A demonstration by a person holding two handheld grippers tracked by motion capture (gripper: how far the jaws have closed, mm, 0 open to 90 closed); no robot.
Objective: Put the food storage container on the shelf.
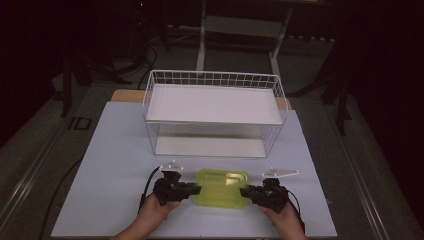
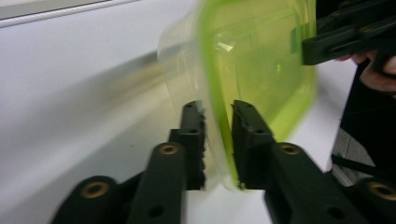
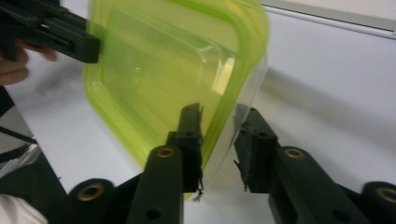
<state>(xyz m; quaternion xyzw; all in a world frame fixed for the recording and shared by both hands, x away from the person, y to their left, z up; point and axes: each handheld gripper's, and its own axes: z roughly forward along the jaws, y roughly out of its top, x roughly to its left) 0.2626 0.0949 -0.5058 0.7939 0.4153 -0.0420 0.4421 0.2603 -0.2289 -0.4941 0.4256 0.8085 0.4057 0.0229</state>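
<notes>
Grippers sit at either end of the green-lidded container (image 1: pixel 222 188), which I see low on the white worktop (image 1: pixel 115 165), near its front edge and in front of the white wire basket (image 1: pixel 214 112).

My left gripper (image 1: pixel 196 190) has its jaws narrowed onto the container's left end. From the left gripper view the lid's rim runs down between the two black jaws: one jaw stands against the clear tub wall beneath the lid, the other against the green lid's upper face, with the rim pinched between them. The container (image 2: pixel 252 60) is slightly blurred there, and the right gripper (image 2: pixel 345 39) shows at its far end, biting the opposite rim.

My right gripper (image 1: pixel 245 192) is set on the right end in the same way. In the right gripper view the green rim passes between its jaws; one jaw lies on the lid's face, and the other is close against the clear wall, though I cannot tell whether that pad truly touches. The left gripper (image 3: pixel 56 35) shows at the far edge of the container (image 3: pixel 163 70), with fingers behind it.

In the high view the container lies flat and level between both grippers, its long side running across the worktop, well apart from the basket.
</notes>
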